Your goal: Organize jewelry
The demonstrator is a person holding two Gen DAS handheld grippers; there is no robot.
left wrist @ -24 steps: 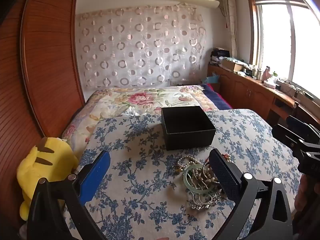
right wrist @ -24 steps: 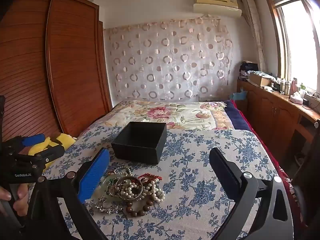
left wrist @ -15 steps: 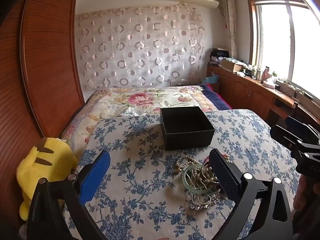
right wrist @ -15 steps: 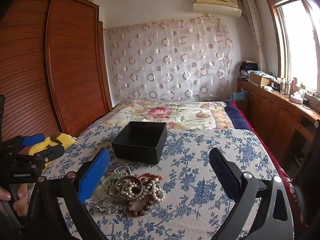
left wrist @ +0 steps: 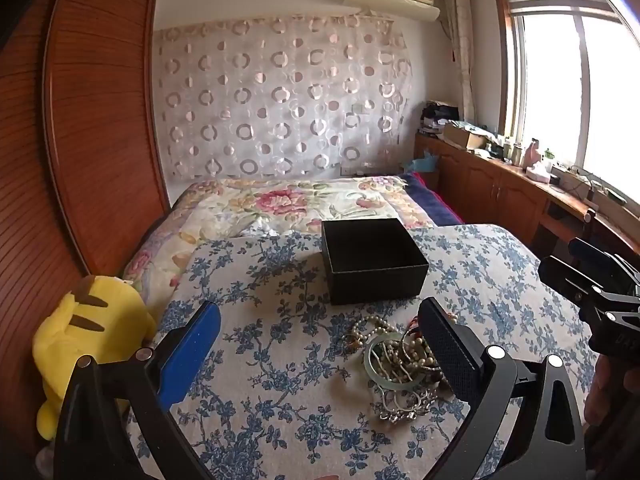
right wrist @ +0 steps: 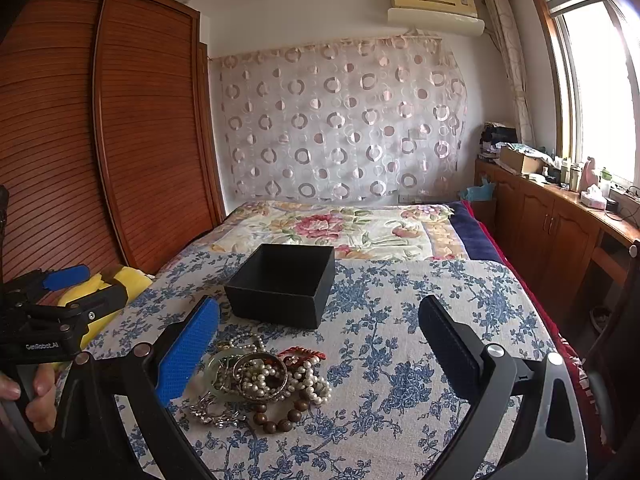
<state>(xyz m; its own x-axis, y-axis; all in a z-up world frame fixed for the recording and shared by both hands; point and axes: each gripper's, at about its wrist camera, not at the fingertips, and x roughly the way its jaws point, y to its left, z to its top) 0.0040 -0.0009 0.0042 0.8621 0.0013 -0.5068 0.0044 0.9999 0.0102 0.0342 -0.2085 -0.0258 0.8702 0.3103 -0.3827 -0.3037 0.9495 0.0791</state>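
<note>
A pile of jewelry [left wrist: 400, 364] [right wrist: 260, 380] lies on the blue-flowered cloth: pearl strands, a pale green bangle [left wrist: 384, 364], a metal bangle, a silver chain, brown wooden beads [right wrist: 280, 416] and a red cord. Just behind it stands an open black box [left wrist: 372, 260] [right wrist: 284, 284], and I see nothing inside. My left gripper [left wrist: 320, 340] is open above the cloth, the pile by its right finger. My right gripper [right wrist: 320, 340] is open too, the pile by its blue left finger. Neither holds anything.
A yellow plush toy [left wrist: 88, 340] sits at the cloth's left edge by the wooden wardrobe [left wrist: 80, 140]. A flowered quilt [left wrist: 300, 204] lies behind the box. Wooden cabinets [right wrist: 560, 232] with clutter run along the right under the window. A hand [right wrist: 36, 396] grips the left tool.
Both views have shifted only slightly: the box and the pile sit a touch further left in the left wrist view. Both grippers stay open and empty.
</note>
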